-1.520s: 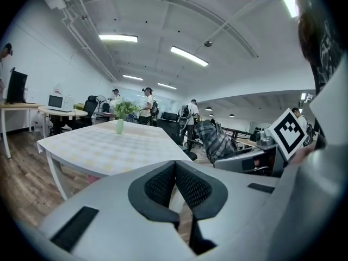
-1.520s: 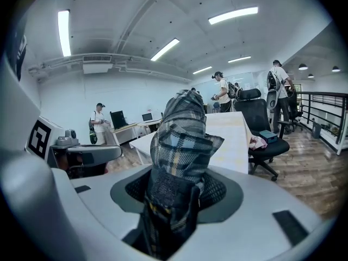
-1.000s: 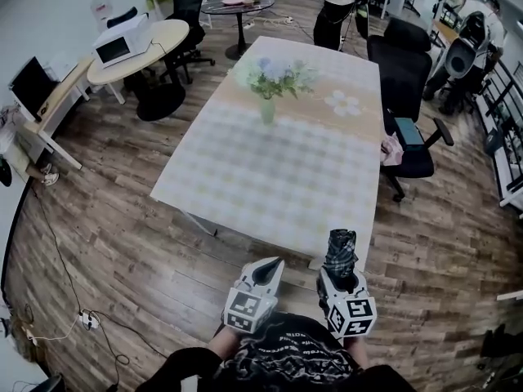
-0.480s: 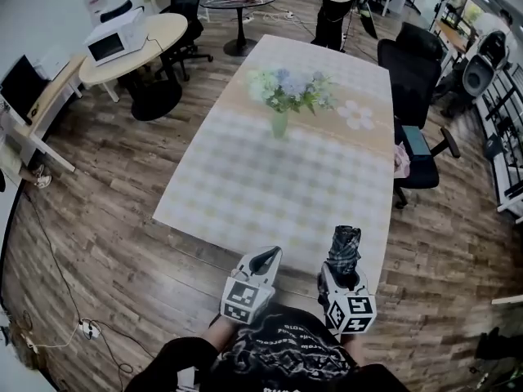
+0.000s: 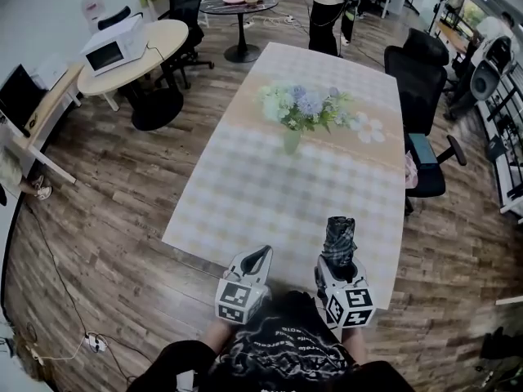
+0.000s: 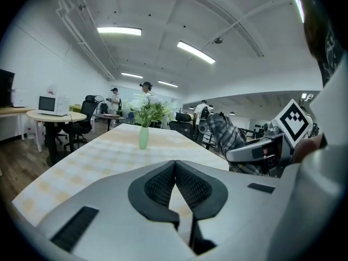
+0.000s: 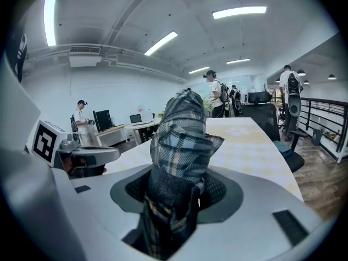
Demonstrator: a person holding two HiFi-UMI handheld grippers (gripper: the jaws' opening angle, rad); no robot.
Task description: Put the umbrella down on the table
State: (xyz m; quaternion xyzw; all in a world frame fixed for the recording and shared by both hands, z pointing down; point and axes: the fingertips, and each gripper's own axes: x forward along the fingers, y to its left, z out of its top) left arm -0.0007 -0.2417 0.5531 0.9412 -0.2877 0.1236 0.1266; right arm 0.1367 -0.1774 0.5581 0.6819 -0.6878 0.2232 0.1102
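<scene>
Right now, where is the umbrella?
Head view, lower right: the folded umbrella is clamped in the right gripper, at the near edge of the table, well short of the flower vase.

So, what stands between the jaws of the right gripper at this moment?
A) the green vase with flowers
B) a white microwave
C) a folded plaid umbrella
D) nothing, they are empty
C: in the right gripper view, the right gripper has its jaws closed on the folded plaid umbrella, which sticks out past them. The vase stands apart, further along the table.
</scene>
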